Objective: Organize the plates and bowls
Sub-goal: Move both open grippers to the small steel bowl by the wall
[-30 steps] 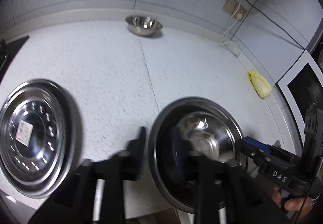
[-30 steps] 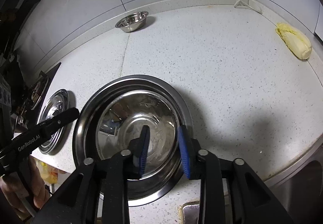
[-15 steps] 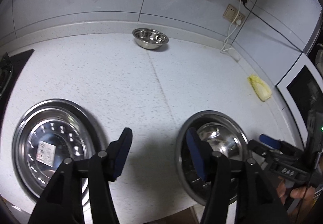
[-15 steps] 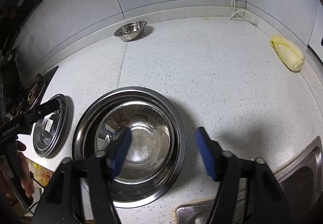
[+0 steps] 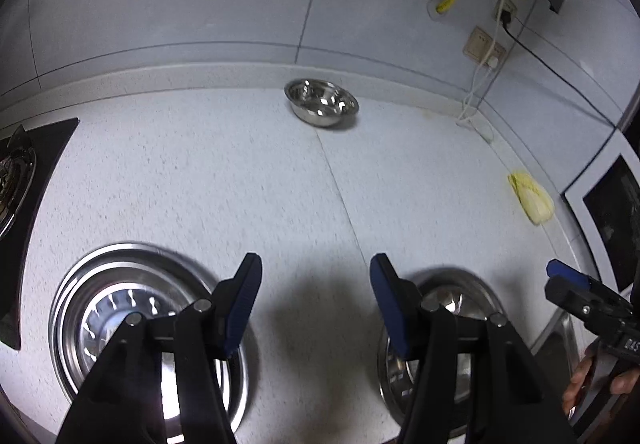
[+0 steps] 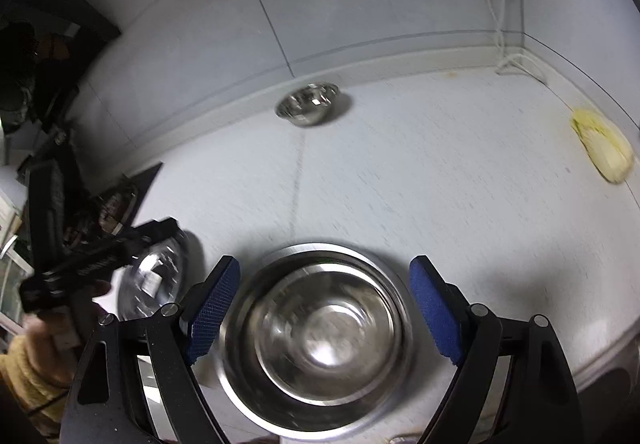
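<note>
We count 2 steel bowls nested near the counter's front edge, the large bowl holding a smaller one, and take it as our landmark. 1 flat plate lies left of it. 1 small bowl sits far behind it by the wall. 1 cabbage lies back right. Our 2 grippers: left gripper jaws apart, empty; right gripper above the landmark, jaws just widened, nothing gripped.
</note>
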`<act>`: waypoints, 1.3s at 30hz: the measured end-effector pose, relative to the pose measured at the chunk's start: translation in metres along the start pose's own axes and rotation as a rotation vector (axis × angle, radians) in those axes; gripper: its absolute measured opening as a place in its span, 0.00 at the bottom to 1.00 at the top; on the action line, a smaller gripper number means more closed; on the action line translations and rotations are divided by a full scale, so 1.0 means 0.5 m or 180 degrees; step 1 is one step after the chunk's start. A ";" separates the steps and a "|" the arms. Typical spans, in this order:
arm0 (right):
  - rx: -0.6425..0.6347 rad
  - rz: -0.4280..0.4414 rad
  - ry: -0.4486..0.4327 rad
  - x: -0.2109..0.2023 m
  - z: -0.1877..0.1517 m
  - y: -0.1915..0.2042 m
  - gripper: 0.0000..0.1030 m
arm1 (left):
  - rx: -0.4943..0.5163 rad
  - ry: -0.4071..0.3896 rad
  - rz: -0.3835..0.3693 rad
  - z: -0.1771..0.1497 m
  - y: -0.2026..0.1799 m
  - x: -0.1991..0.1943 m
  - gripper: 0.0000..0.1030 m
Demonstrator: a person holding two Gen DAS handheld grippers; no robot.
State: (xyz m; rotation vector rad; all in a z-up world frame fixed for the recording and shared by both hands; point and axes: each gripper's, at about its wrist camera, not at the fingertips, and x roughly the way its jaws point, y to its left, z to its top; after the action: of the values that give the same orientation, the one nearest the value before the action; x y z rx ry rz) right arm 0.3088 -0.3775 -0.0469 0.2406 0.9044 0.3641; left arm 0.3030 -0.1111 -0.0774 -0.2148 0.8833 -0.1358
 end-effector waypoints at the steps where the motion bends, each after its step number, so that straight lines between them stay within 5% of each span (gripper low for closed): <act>1: -0.0026 0.0034 -0.0009 0.002 0.012 0.007 0.83 | -0.0006 -0.0025 0.0003 0.012 0.003 0.000 0.53; 7: -0.0089 0.0201 0.0105 0.045 0.062 0.036 0.99 | -0.0035 -0.0096 -0.0005 0.083 0.022 0.007 0.53; 11: -0.0173 0.0061 0.0085 0.079 0.099 0.051 0.99 | 0.0010 -0.0127 -0.0017 0.132 0.027 0.017 0.53; 19: -0.0238 -0.0072 -0.0441 0.107 0.199 0.053 0.99 | 0.0007 -0.0229 0.0021 0.236 0.034 0.065 0.53; 26: -0.0225 -0.0413 -0.0191 0.190 0.297 0.064 0.99 | -0.0028 -0.0153 0.0059 0.309 0.035 0.142 0.53; 39: 0.0113 -0.0059 0.0573 0.438 0.385 0.034 0.99 | -0.0364 0.0425 -0.0034 0.400 0.086 0.344 0.53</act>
State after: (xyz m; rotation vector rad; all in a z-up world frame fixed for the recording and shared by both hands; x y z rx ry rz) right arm 0.5826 -0.2829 -0.0837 0.2343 1.0904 0.3566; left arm 0.5677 -0.0788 -0.0940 -0.3200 1.0239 -0.1106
